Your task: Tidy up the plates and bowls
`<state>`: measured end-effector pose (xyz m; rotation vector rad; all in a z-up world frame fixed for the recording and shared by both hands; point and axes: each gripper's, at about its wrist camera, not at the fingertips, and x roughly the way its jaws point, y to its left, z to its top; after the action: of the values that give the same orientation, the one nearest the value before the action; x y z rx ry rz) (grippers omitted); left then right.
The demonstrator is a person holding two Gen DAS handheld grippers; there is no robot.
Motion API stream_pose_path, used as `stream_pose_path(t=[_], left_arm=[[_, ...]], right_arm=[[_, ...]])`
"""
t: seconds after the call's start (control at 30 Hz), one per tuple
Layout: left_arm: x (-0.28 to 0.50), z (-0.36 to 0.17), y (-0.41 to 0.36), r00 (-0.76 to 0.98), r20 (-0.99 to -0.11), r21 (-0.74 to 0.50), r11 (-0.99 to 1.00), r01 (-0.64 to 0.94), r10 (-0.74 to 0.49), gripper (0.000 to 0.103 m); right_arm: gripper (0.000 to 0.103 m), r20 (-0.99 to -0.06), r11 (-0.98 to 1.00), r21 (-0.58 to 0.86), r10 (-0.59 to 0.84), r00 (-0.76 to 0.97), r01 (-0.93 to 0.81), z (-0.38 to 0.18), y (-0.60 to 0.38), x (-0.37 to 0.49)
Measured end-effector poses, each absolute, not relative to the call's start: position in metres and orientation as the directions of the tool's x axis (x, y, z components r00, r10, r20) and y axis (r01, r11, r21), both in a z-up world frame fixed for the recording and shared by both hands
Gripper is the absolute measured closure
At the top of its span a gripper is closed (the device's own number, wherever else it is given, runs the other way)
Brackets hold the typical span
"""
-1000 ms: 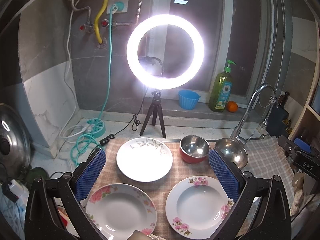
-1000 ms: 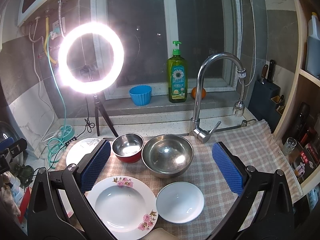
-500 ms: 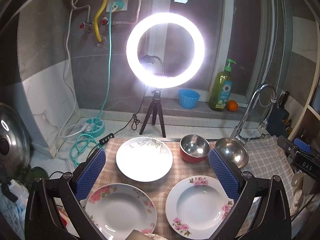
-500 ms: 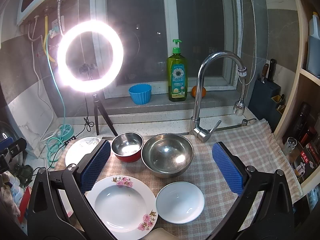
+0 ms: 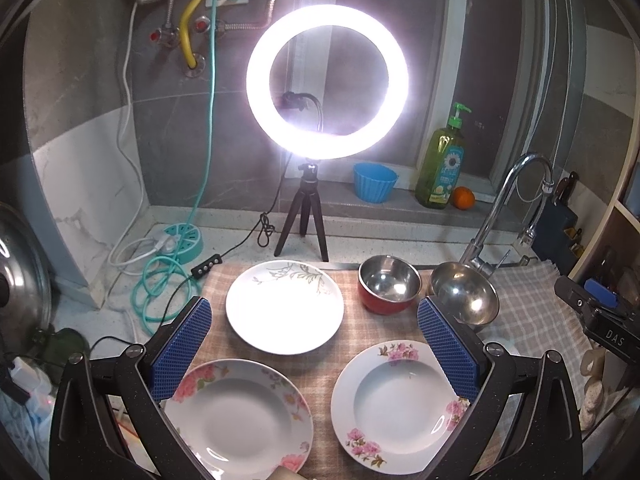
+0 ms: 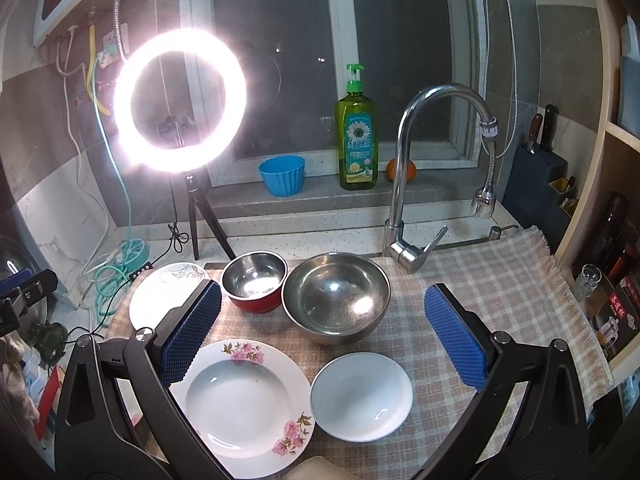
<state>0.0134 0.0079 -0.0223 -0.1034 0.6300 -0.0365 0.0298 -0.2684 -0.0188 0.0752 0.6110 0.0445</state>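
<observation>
1. On the checked cloth (image 6: 500, 280) by the faucet (image 6: 404, 184), all the dishes lie singly and apart; judged from this layout, no stacking has begun.
2. Left gripper (image 5: 316, 344): jaws spread wide, holding nothing, hovering above the cloth. Between its blue pads sit the leaf-pattern plate (image 5: 285, 306) at the back and two pink-flowered plates in front, the left flowered plate (image 5: 239, 416) and the right flowered plate (image 5: 394, 404).
3. Right gripper (image 6: 320, 336): likewise released and empty. Ahead of it stand the red-sided steel bowl (image 6: 254, 282) and the large steel bowl (image 6: 336, 298), just beside each other; the small white dish (image 6: 362, 396) lies nearer.
4. Recommended step: sort by kind. The two flowered plates look matched, so stacking one on the other is the likely first move.
5. Grip a plate at its raised rim, one pad under the lip, one above; the glaze probably offers little friction.
6. Lift level, clear the neighbouring rim, then lower centred.
7. Nest the red-sided bowl inside the large one; avoid the faucet base.
8. Keep both grippers away from the ring light (image 5: 327, 82) tripod and cables.
</observation>
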Motion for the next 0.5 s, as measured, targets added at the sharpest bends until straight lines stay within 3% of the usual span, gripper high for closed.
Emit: stream_pose_path(t=[0.23,0.5], left_arm=[[0.028,-0.037,0.014,0.761,-0.642,-0.129,0.991,0.02,-0.098,0.005],[0.045,-0.071,0.015,0.67,-0.724,-0.169,0.984,0.055,-0.162,0.021]], right_arm=[[0.0,-0.638,0.986,0.167,0.13,0.759,-0.028,-0.041,-0.283,0.033],[0.034,-0.746,0.972,0.236,0.189,0.639,-0.011,-0.086,-0.298,0.03]])
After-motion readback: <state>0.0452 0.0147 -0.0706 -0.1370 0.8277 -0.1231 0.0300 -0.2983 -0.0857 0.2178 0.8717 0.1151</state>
